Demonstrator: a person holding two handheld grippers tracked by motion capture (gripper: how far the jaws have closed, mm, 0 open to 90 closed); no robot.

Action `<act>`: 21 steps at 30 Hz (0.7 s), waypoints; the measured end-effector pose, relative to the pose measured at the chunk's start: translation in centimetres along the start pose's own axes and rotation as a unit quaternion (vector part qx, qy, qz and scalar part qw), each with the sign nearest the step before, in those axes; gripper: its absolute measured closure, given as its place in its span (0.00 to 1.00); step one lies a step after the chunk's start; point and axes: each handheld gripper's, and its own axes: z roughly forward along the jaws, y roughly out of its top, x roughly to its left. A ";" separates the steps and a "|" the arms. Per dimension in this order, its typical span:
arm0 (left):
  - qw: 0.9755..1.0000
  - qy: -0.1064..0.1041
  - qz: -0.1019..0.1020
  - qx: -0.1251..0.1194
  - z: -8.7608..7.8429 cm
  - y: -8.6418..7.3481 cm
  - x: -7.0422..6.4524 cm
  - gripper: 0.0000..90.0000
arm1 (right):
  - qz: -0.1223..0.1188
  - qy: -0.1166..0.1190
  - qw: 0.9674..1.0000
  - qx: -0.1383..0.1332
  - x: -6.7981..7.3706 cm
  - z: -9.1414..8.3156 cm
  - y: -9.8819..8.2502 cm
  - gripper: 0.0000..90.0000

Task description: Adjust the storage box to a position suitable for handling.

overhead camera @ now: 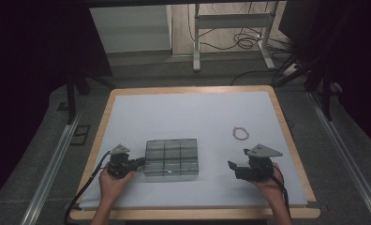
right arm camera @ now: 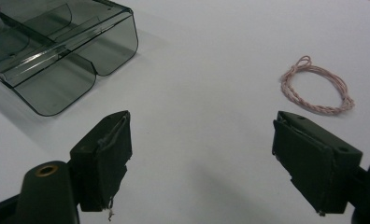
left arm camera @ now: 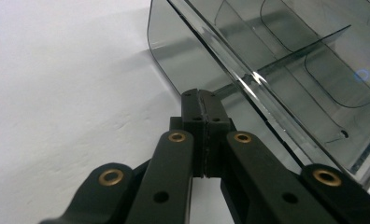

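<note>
Left gripper (left arm camera: 202,100) jaws together, tips against organizer box (overhead camera: 171,157) side wall. Right gripper (right arm camera: 199,154) jaws apart, empty. Box: rigid, light, slippery plastic; grip wall rim.

A: What was seen past the white mat (overhead camera: 193,117)?
B: A wood-edged table (overhead camera: 106,117), grey floor (overhead camera: 141,75), a white metal frame (overhead camera: 230,21) with cables (overhead camera: 244,42) coiled beneath.
A: At the sides?
B: Metal rails (overhead camera: 50,171) were noted.
</note>
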 end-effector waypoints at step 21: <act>1.000 -0.020 0.005 0.007 1.8 1.1 -1.5 1.00 | 0.000 -0.002 1.000 0.004 -0.1 0.1 -0.2 0.21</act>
